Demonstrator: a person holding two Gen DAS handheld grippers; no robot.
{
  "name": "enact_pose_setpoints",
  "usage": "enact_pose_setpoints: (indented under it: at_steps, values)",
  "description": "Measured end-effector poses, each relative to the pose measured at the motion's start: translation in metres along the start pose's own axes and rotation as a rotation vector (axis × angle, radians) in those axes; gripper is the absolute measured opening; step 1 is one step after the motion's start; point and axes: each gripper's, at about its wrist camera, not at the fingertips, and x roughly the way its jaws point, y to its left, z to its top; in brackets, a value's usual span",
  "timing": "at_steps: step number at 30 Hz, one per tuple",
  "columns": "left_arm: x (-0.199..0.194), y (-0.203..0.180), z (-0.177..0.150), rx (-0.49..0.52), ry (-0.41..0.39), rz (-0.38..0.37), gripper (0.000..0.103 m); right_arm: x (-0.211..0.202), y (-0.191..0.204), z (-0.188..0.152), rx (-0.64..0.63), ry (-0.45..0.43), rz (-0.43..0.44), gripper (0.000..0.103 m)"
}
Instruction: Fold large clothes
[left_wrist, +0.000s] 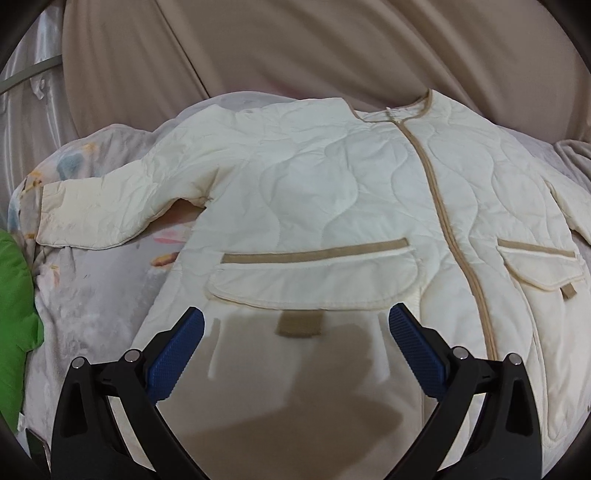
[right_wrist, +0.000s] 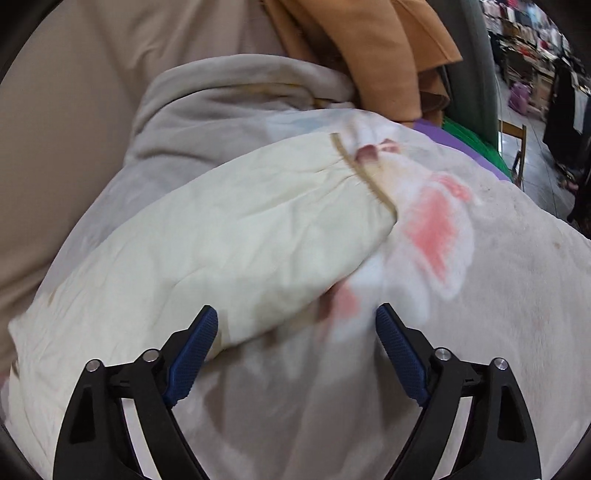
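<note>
Both tools gaped empty: left tool (left_wrist: 295, 325) over jacket (left_wrist: 332, 192) hem, right tool (right_wrist: 296, 321) by sleeve (right_wrist: 229, 236). Slick quilting could slip, skewing fold.

The jacket (left_wrist: 332, 192) is matt quilted cloth, lightly wrinkled; the blanket (right_wrist: 480, 295) beneath looks soft, fleecy; the fingers (left_wrist: 177, 347) carry blue, ridged rubbery pads.

Our left gripper (left_wrist: 296, 325): jaws spread wide, blue pads (left_wrist: 177, 350) apart, nothing between them, angled downward. Our right gripper (right_wrist: 296, 321): jaws likewise wide, pads (right_wrist: 194, 354) facing each other across empty gap, tilted downward. Neither grips anything.
</note>
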Motion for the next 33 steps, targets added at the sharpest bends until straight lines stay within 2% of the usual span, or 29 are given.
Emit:
enact_pose_setpoints:
  at_steps: [2, 3, 6, 7, 9, 12, 15, 18, 22, 25, 28, 31, 32, 33]
  values:
    - [0.001, 0.001, 0.003, 0.000, -0.005, 0.009, 0.098, 0.011, 0.001, 0.005, 0.020, 0.004, -0.007, 0.060]
    - [0.001, 0.000, 0.002, 0.005, -0.006, 0.013, 0.098, 0.012, 0.000, 0.007, 0.026, -0.003, -0.015, 0.055]
    - [0.002, -0.003, 0.004, 0.021, -0.014, 0.020, 0.098, 0.012, 0.021, 0.019, -0.010, -0.051, -0.037, 0.016]
    - [0.002, -0.003, 0.005, 0.023, -0.016, 0.022, 0.098, 0.007, 0.030, 0.022, -0.024, -0.061, -0.008, 0.010]
    - [0.002, -0.003, 0.006, 0.028, -0.020, 0.026, 0.098, -0.011, 0.058, 0.027, -0.056, -0.122, 0.045, 0.010]
    - [0.003, -0.002, 0.008, 0.025, -0.024, 0.030, 0.098, -0.054, 0.129, 0.026, -0.199, -0.212, 0.190, 0.009]
    - [0.004, -0.002, 0.008, 0.024, -0.028, 0.028, 0.098, -0.091, 0.203, 0.009, -0.332, -0.237, 0.348, 0.009]
    - [0.006, 0.000, 0.007, 0.017, -0.026, 0.023, 0.098, -0.127, 0.289, -0.031, -0.486, -0.221, 0.521, 0.009]
    - [0.008, 0.006, 0.006, -0.001, -0.023, 0.015, 0.098, -0.142, 0.381, -0.101, -0.638, -0.125, 0.691, 0.009]
    - [0.010, 0.010, 0.005, -0.017, -0.017, 0.009, 0.098, -0.128, 0.436, -0.166, -0.752, -0.023, 0.738, 0.009]
    - [0.012, 0.013, 0.004, -0.027, -0.013, 0.001, 0.098, -0.100, 0.473, -0.234, -0.865, 0.090, 0.721, 0.010]
    - [0.015, 0.015, 0.004, -0.032, -0.003, -0.014, 0.098, -0.073, 0.487, -0.297, -0.979, 0.193, 0.674, 0.022]
    - [0.017, 0.016, 0.005, -0.034, 0.002, -0.029, 0.098, -0.069, 0.486, -0.309, -0.997, 0.201, 0.659, 0.024]
    - [0.017, 0.018, 0.005, -0.037, 0.003, -0.040, 0.098, -0.074, 0.484, -0.318, -1.010, 0.188, 0.657, 0.030]
